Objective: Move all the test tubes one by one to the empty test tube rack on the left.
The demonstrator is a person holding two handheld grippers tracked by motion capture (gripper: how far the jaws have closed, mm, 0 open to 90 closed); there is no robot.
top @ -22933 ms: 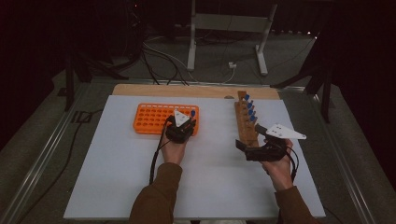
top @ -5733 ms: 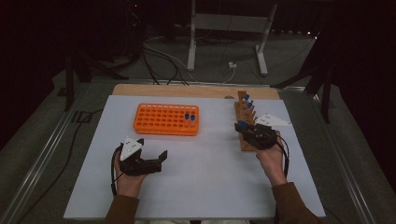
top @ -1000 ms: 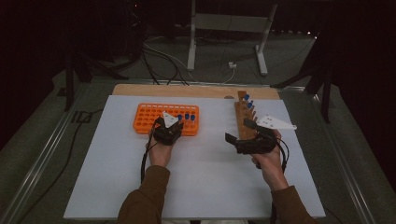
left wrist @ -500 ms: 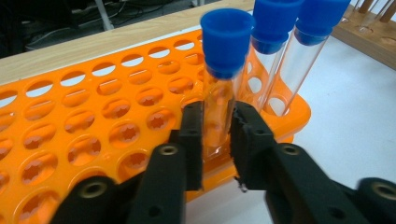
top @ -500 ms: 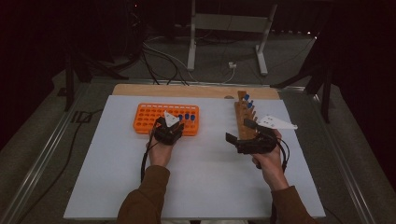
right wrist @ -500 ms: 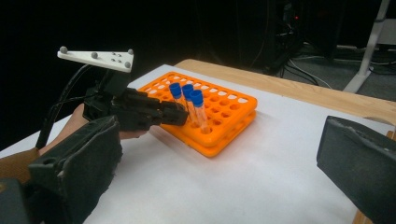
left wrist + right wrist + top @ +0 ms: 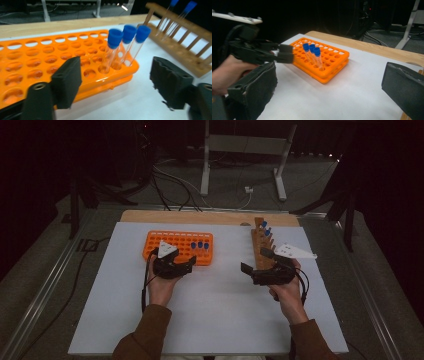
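A person's left gripper [image 7: 186, 265] is hanging just near of the orange rack [image 7: 165, 241], its jaws having just been opening and now standing wide with nothing between them, the pads clear of the three blue-capped tubes [image 7: 127, 37] ahead. Those tubes are standing upright, side by side, in holes at the rack's right end, a little way beyond the jaw tips in the left gripper view. To the right, the right gripper [image 7: 255, 262] is hovering beside the near end of the wooden rack [image 7: 261, 251], its jaws also spread wide and empty; its own camera is looking across the white table [image 7: 215, 320] at the orange rack [image 7: 332, 62] and the left gripper [image 7: 284, 53] poised over its near corner. At the far end of the wooden rack, two more blue-capped tubes [image 7: 266, 229] are leaning in their slots, waiting. Judging by the layout, the work is a transfer of tubes from the wooden rack to the orange one, and the step in hand looks like the release of a tube just seated, with the left gripper letting go. The next move probably calls for one gripper to reach to the far end of the wooden rack, close on a tube just below its cap, lift it straight out and carry it to a free hole beside the three already standing, without knocking them.
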